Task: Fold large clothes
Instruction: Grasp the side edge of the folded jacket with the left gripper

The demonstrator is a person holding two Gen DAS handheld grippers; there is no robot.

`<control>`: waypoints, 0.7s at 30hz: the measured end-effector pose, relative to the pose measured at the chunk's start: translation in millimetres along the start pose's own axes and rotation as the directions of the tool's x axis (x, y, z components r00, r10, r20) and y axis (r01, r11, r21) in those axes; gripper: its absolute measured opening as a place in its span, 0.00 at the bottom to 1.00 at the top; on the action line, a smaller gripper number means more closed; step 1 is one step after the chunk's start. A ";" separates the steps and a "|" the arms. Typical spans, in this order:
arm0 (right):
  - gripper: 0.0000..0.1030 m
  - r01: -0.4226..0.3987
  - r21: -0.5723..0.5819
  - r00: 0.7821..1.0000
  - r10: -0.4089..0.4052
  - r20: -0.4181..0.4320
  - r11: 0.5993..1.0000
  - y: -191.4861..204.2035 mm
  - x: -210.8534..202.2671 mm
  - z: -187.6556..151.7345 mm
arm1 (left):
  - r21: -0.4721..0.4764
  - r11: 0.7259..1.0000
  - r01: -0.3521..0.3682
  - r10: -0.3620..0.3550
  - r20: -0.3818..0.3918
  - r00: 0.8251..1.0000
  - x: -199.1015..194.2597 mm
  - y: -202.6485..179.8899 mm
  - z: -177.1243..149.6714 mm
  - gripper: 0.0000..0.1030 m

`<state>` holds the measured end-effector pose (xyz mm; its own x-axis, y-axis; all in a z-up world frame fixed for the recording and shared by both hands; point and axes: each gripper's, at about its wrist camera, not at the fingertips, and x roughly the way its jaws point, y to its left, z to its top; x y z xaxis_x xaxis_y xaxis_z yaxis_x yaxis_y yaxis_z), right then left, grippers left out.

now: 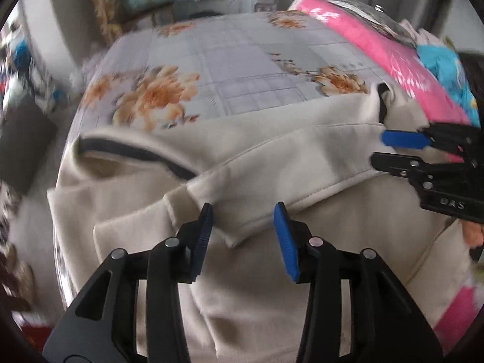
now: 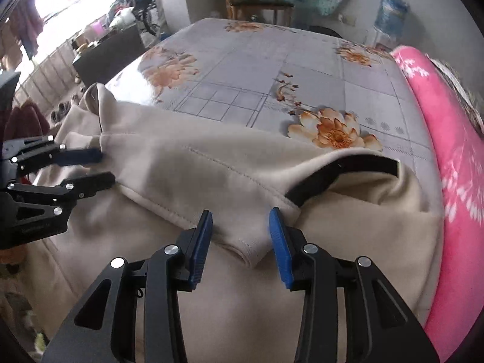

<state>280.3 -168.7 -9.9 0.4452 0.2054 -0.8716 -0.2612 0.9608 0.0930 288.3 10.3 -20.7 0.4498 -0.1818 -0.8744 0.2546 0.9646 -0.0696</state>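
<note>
Left gripper (image 1: 243,236) spread wide, straddling folded edge of beige garment (image 1: 272,287), gripping nothing. Right gripper (image 2: 240,242) likewise wide apart over hem near bed's (image 2: 257,69) near edge.

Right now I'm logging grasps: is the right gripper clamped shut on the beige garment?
No. The right gripper is open, its blue fingers spread either side of the beige garment's folded corner.
</note>
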 end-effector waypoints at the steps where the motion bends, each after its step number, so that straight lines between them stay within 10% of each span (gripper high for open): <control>1: 0.38 -0.015 0.018 1.000 0.015 0.009 1.000 -2.7 -5.1 -1.2 | -0.027 0.999 0.018 -0.018 0.005 1.000 -8.1 4.0 -2.1 0.40; 10: 0.73 -0.169 0.129 0.984 0.159 0.083 0.977 12.6 -73.5 -94.0 | -0.066 0.997 0.028 -0.016 0.179 0.984 -118.3 30.0 -97.5 0.62; 21: 0.79 -0.047 0.047 0.995 0.043 0.088 0.998 62.9 -57.3 -177.5 | -0.283 0.959 -0.004 0.072 0.231 0.970 -132.8 65.0 -213.4 0.60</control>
<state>86.3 -153.0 -39.6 0.5069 0.2616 -0.8213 -0.2409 0.9579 0.1564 62.4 138.0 -11.6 0.6525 -0.1511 -0.7426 -0.0001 0.9799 -0.1994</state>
